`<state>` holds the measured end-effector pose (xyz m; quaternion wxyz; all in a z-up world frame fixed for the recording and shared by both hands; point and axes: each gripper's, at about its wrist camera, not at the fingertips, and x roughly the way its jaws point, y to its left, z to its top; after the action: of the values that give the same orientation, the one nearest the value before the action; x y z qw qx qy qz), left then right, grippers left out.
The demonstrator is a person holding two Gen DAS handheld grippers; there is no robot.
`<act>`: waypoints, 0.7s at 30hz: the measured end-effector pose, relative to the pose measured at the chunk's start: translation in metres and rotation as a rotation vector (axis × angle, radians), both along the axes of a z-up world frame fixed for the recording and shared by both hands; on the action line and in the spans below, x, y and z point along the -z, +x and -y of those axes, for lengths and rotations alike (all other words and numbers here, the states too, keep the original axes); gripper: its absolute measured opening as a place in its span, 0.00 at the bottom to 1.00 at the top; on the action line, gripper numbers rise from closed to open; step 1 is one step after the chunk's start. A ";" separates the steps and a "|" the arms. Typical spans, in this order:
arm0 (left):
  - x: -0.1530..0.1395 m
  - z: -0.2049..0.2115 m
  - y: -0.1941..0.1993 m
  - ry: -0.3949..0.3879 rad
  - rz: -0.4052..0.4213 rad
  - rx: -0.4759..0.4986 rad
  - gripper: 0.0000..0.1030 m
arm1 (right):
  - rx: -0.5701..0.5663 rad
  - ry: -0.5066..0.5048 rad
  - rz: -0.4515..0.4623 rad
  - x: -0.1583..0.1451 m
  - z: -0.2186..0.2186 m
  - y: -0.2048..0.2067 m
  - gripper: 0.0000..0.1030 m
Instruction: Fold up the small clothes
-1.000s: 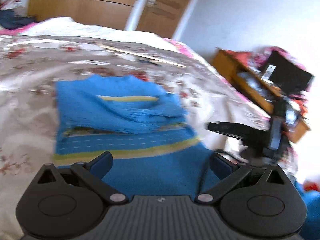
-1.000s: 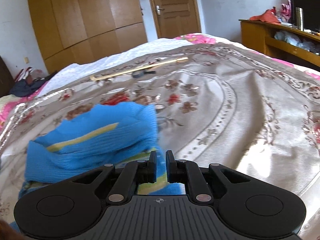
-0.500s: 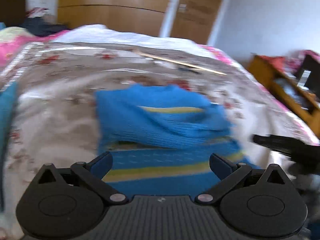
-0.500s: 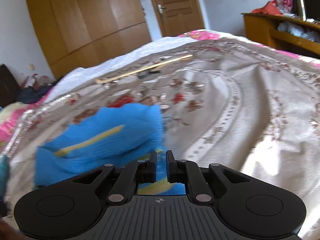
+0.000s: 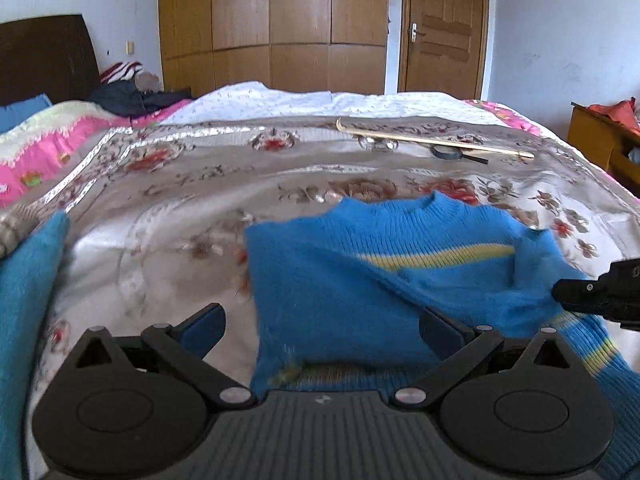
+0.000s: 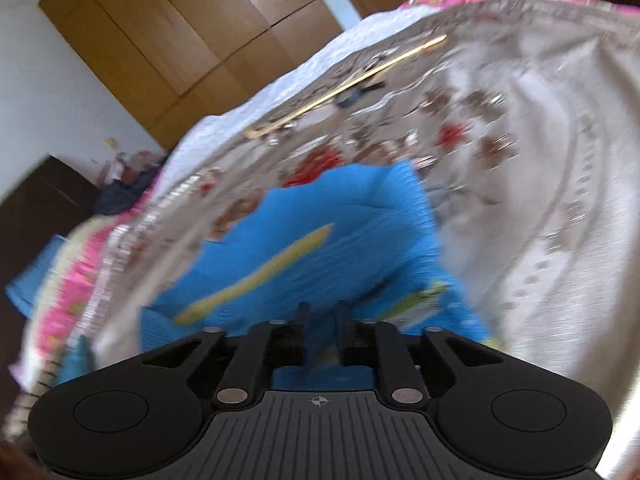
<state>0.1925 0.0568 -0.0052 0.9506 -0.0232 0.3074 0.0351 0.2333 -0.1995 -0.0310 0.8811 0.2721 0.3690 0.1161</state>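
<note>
One blue knit sweater (image 5: pixel 360 280) with a yellow stripe lies partly folded on the bed's floral cover (image 5: pixel 180 208). Two tongs show: the left tongs (image 5: pixel 320 326) gape wide, holding nothing — the right tongs (image 6: pixel 320 320) are opening, blue knit between their tips. One wooden stick (image 5: pixel 432 142) lies farther back.

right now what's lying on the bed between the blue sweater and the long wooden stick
Only bare flowered bedspread lies between the sweater and the stick, clearest in the left wrist view.
</note>
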 end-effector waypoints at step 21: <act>0.037 -0.027 0.019 -0.066 0.010 -0.088 1.00 | 0.091 -0.059 -0.008 -0.018 0.007 0.002 0.09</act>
<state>0.2115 0.0837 -0.0418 0.9484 -0.0682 0.3023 0.0665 0.2356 -0.2063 -0.0133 0.8915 0.2631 0.3632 0.0639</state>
